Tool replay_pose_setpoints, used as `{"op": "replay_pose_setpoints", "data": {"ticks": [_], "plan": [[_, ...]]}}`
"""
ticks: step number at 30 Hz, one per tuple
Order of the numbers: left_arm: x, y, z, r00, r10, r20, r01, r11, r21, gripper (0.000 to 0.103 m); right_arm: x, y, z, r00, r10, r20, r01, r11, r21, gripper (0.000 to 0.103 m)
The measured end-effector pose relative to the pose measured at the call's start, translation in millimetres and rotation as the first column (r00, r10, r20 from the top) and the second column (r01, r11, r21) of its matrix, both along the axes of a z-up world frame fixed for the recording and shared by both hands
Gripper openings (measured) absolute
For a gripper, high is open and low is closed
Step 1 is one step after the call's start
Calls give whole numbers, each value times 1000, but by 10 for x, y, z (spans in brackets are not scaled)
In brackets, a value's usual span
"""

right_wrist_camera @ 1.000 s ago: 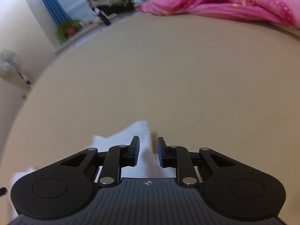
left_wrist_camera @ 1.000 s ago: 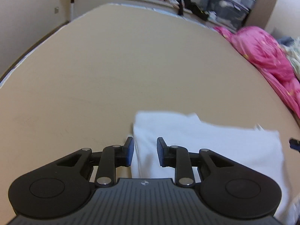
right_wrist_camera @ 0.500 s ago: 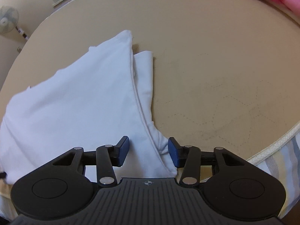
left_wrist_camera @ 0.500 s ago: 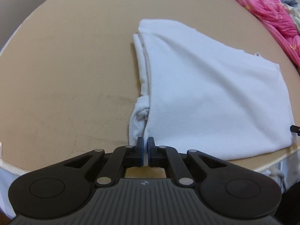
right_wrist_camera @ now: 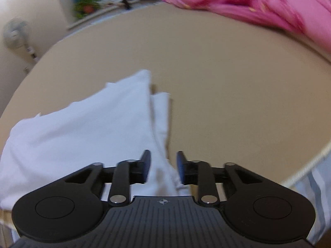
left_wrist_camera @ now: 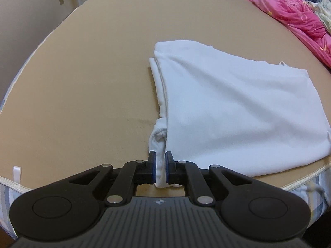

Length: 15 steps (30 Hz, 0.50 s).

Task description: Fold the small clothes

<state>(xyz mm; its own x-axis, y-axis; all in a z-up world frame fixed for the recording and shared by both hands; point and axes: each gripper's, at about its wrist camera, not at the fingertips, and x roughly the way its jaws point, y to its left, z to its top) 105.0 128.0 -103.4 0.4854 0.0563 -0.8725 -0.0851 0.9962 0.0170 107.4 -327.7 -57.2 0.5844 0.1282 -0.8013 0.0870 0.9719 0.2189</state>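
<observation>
A white garment (left_wrist_camera: 238, 107) lies folded flat on the tan mattress (left_wrist_camera: 82, 82), close to its near edge. My left gripper (left_wrist_camera: 160, 168) is at the garment's near left corner. Its jaws are opening by a narrow gap, and the cloth corner lies between the pads. In the right wrist view the same garment (right_wrist_camera: 82, 134) fills the lower left. My right gripper (right_wrist_camera: 163, 169) hovers over its near right corner. Those jaws are opening wide, with the folded edge lying loose between them and touching neither pad.
A pink quilt (left_wrist_camera: 293, 14) is heaped along the far right of the mattress, and shows blurred as the pink quilt (right_wrist_camera: 269, 6) in the right wrist view. The piped mattress edge (left_wrist_camera: 289, 184) runs just behind the grippers. A standing fan (right_wrist_camera: 14, 33) and a potted plant (right_wrist_camera: 85, 6) stand beyond the bed.
Both grippers came back from over the garment to its near corners. The left jaws shut on the corner half a second ago and have since parted slightly. The right jaws have widened.
</observation>
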Motion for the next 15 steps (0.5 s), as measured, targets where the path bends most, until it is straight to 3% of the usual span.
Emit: {"op": "replay_pose_setpoints", "data": {"ticks": [4, 6, 9, 11, 13, 15], "plan": [[57, -77, 50, 1000, -5, 18, 5, 1000, -2, 9, 54, 79, -327, 978, 56, -202, -68, 996, -53, 38], [96, -84, 57, 999, -11, 30, 11, 1000, -5, 9, 50, 65, -331, 979, 46, -199, -59, 997, -60, 38], [100, -111, 95, 998, -28, 54, 30, 999, -30, 11, 25, 40, -207, 991, 44, -127, -51, 997, -54, 40], [107, -135, 99, 997, -50, 58, 54, 996, -69, 11, 38, 20, -245, 988, 40, -152, -50, 997, -61, 40], [161, -167, -2, 996, -86, -4, 85, 991, -106, 15, 65, 11, -335, 977, 36, -208, -54, 995, -80, 40], [226, -199, -224, 986, -94, -138, 85, 994, -68, 17, 86, -18, -248, 984, 24, -174, -39, 996, -86, 40]]}}
